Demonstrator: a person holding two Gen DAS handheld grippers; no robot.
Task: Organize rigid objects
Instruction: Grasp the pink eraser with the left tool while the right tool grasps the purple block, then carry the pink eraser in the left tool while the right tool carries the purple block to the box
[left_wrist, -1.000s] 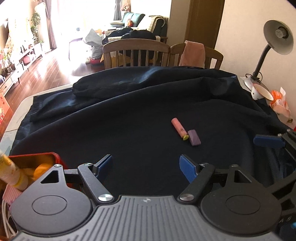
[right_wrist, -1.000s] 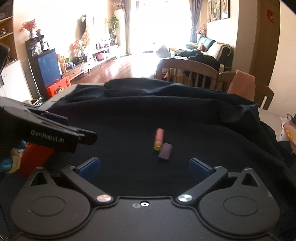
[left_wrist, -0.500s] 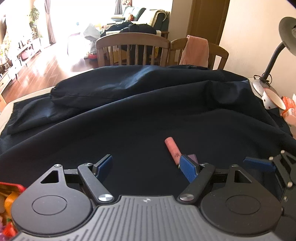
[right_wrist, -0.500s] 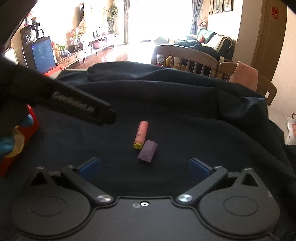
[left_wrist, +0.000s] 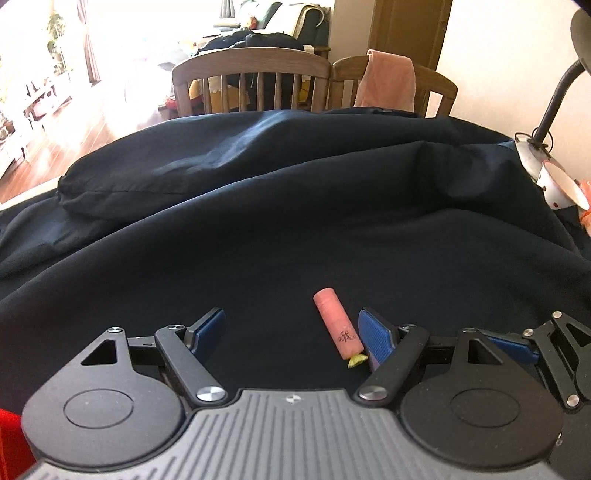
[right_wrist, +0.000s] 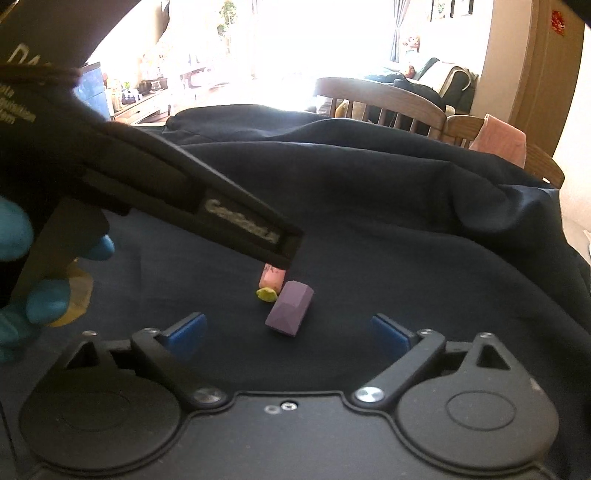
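A pink highlighter (left_wrist: 337, 325) with a yellow tip lies on the dark cloth (left_wrist: 258, 221), just inside the right finger of my open left gripper (left_wrist: 291, 332). A purple cap (right_wrist: 290, 312) lies beside the tip; in the left wrist view it is mostly hidden behind that finger. In the right wrist view the highlighter (right_wrist: 271, 278) is partly covered by the left gripper's body. My right gripper (right_wrist: 288, 334) is open and empty, with the purple cap just ahead between its fingers.
A red container (left_wrist: 11, 439) sits at the near left edge. A desk lamp (left_wrist: 546, 122) and a white cup (left_wrist: 561, 184) stand at the right. Two wooden chairs (left_wrist: 251, 81) stand behind the table, one with a pink towel (left_wrist: 388, 79).
Both grippers have moved forward and down toward the highlighter and cap. The left gripper shifted right, away from the red container, and now straddles the highlighter. Both stayed open.
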